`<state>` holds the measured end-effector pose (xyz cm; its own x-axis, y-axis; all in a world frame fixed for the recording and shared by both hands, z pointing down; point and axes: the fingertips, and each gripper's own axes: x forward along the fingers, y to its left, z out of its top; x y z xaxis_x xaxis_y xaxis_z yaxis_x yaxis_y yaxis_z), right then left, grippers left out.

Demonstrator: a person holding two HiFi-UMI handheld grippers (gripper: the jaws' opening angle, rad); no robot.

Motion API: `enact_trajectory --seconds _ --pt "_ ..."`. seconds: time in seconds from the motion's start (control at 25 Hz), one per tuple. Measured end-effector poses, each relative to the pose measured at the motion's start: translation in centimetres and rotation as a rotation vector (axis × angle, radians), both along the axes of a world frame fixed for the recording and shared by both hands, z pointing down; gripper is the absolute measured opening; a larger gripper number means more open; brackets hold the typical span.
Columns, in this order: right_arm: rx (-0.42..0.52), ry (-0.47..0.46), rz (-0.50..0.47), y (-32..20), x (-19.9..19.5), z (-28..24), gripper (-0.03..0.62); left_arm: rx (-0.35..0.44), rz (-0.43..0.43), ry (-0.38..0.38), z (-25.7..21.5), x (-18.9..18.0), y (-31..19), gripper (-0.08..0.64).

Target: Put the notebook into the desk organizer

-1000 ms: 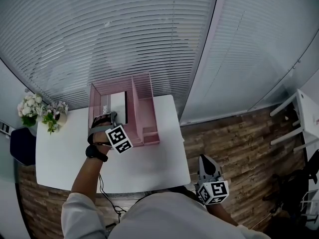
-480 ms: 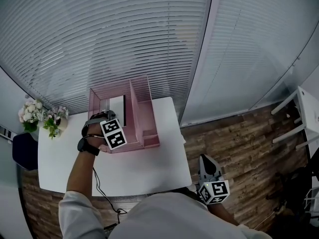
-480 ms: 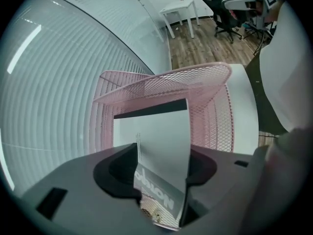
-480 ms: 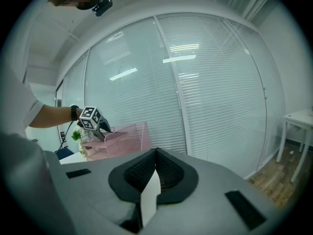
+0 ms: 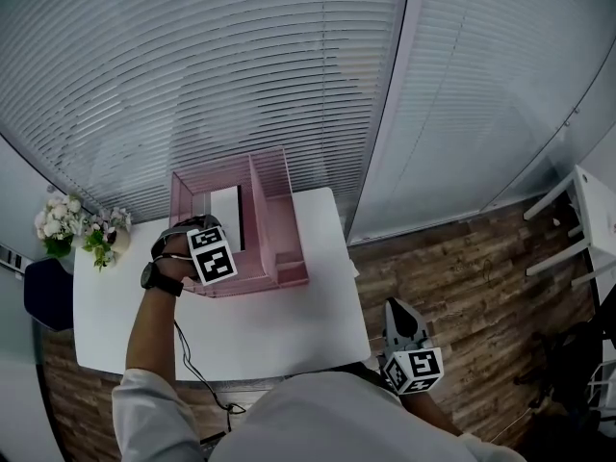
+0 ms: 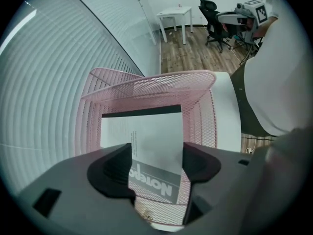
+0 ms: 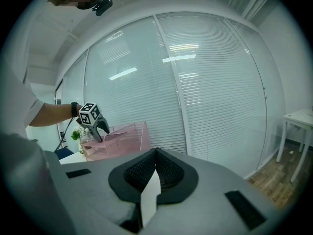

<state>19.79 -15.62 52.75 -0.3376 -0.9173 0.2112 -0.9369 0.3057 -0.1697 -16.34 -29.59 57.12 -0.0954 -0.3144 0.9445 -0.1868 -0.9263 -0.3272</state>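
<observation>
The white notebook with a black spine stands upright in the left compartment of the pink mesh desk organizer. In the left gripper view the notebook shows between the jaws of my left gripper, with the organizer around it. Those jaws are opening and stand wide, and their pads do not press on the cover. Seen from the head, the left gripper sits at the organizer's near left corner. My right gripper hangs low off the table's right edge, jaws together and holding nothing.
The organizer stands at the back of a white table, against window blinds. A vase of flowers stands at the table's far left, with a dark chair beyond. A white side table stands on the wooden floor to the right.
The left gripper's jaws have spread and let go of the notebook, which now stands free in the organizer. The left hand has shifted slightly left. The right gripper has not moved.
</observation>
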Motion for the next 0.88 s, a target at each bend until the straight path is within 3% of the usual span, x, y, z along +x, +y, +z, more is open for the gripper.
enact_trajectory --seconds 0.28,0.4,0.56,0.88 --pt "0.0 -0.001 -0.014 -0.4 -0.5 -0.2 0.012 -0.011 -0.003 0.015 -0.3 0.1 1.0 0.308" --pt "0.005 -0.003 -0.031 -0.6 -1.0 -0.4 0.012 0.021 -0.018 0.062 -0.7 0.5 1.7 0.308" --pt "0.017 -0.003 -0.063 -0.9 -2.2 -1.1 0.012 0.119 -0.061 0.172 -2.3 0.8 2.4 0.298" --pt "0.065 -0.006 -0.138 -1.5 -4.9 -3.3 0.012 0.373 -0.188 0.476 -6.7 1.5 5.2 0.194"
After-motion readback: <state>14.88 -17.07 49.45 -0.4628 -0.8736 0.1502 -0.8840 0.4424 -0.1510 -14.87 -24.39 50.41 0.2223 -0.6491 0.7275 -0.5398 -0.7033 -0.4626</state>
